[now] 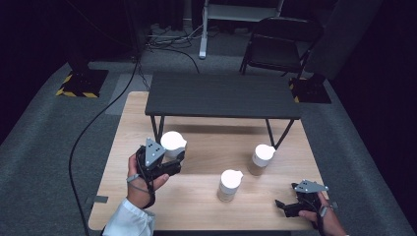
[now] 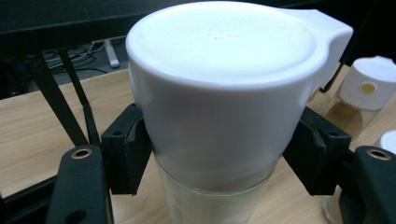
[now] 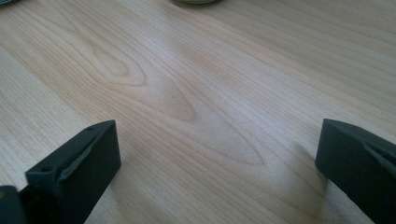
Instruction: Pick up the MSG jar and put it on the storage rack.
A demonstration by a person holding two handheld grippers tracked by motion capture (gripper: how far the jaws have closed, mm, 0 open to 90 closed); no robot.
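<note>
No legible text on anything.

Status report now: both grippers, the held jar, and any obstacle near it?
Left gripper shut on white-capped jar. Right gripper open, nothing between its jaws, low over wooden table. Black shelf just beyond jar.

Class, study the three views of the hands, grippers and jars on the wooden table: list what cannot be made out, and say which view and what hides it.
- Held jar: left gripper view, base cut off by the bottom edge; contents pale, kind unclear.
- Left gripper: high view, fingers hidden behind the grey plate and jar.
- Back jar: left gripper view, cut by the right edge.
- Right gripper: right gripper view, finger bases cut off.
</note>
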